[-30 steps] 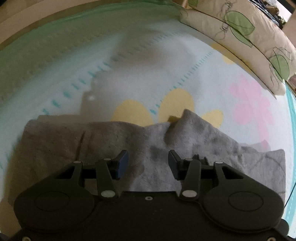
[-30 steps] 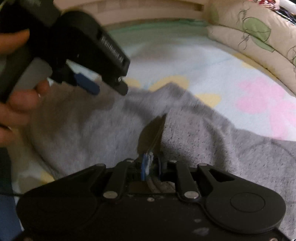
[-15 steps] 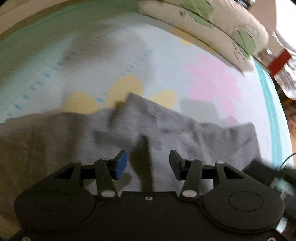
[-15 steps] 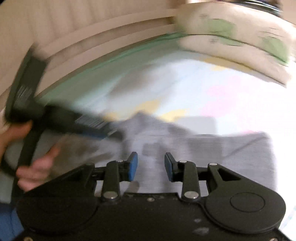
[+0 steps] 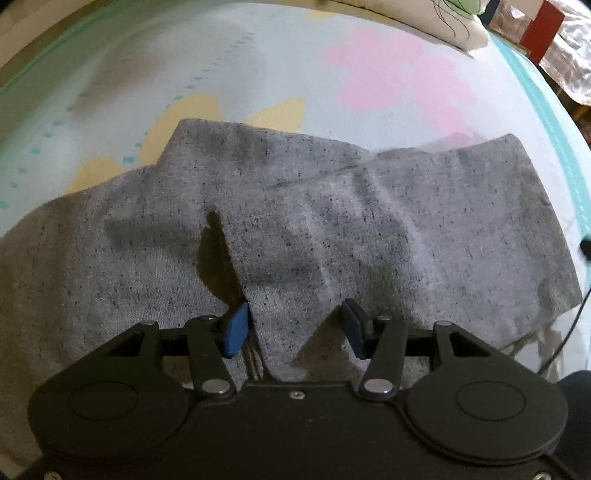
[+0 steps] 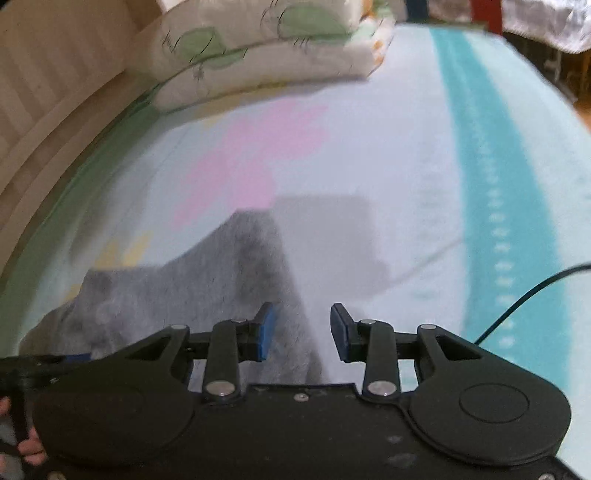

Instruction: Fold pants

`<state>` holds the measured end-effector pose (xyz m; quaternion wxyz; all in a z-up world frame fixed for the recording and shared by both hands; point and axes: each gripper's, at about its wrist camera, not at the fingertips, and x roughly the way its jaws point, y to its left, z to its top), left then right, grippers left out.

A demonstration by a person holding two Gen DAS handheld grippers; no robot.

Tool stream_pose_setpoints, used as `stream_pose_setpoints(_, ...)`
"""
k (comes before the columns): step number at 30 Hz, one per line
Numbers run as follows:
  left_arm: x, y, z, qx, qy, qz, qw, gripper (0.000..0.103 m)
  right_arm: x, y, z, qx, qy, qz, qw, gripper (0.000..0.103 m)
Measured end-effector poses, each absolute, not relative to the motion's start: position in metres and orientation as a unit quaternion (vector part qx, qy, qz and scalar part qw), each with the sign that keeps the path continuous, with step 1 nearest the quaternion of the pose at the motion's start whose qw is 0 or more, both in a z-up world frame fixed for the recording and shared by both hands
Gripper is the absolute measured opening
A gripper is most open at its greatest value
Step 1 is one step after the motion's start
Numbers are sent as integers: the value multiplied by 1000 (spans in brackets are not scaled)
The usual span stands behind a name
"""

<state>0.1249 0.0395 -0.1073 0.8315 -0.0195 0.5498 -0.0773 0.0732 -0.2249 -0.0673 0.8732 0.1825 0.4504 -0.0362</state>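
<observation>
The grey speckled pants [image 5: 369,221] lie spread across the flowered bed sheet [image 5: 388,74], with one layer folded over the middle. My left gripper [image 5: 293,321] hovers low over them, its jaws opening. A raised ridge of the grey fabric stands between them, against the left blue pad [image 5: 236,326]; the other pad is clear of it. My right gripper [image 6: 301,326] is over the right end of the pants [image 6: 221,280], its jaws opening with nothing gripped. The cloth's edge runs underneath them. The left gripper's tip [image 6: 74,357] and a hand [image 6: 29,446] show at the right wrist view's lower left.
Stacked leaf-print pillows [image 6: 258,55] sit at the head of the bed beside a wooden frame [image 6: 55,110]. A black cable [image 6: 524,295] trails over the teal stripe at the right. A red object [image 5: 543,29] stands beyond the bed's far corner.
The right gripper let go of the pinched fabric, opened, and swung right to the pants' end. The left gripper moved right and lower, and a fabric ridge now stands between its jaws.
</observation>
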Motion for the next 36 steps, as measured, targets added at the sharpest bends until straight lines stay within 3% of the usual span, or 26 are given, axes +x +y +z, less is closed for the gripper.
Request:
stream_pose_setpoints(6, 128, 43, -108, -28, 551, -82, 830, 59, 75, -235, -112, 147, 502, -69, 849, 35)
stream_pose_setpoints(18, 123, 29, -109, 0, 542, -81, 837, 64, 130, -228, -59, 167, 426, -34, 889, 37)
stream_pose_setpoints(27, 125, 37, -109, -19, 542, -90, 836, 64, 204, -238, -116, 140, 488, -76, 858, 34)
stream_pose_setpoints(36, 125, 47, -103, -45, 544, -88, 833, 64, 184, -228, -97, 136, 457, -90, 874, 34)
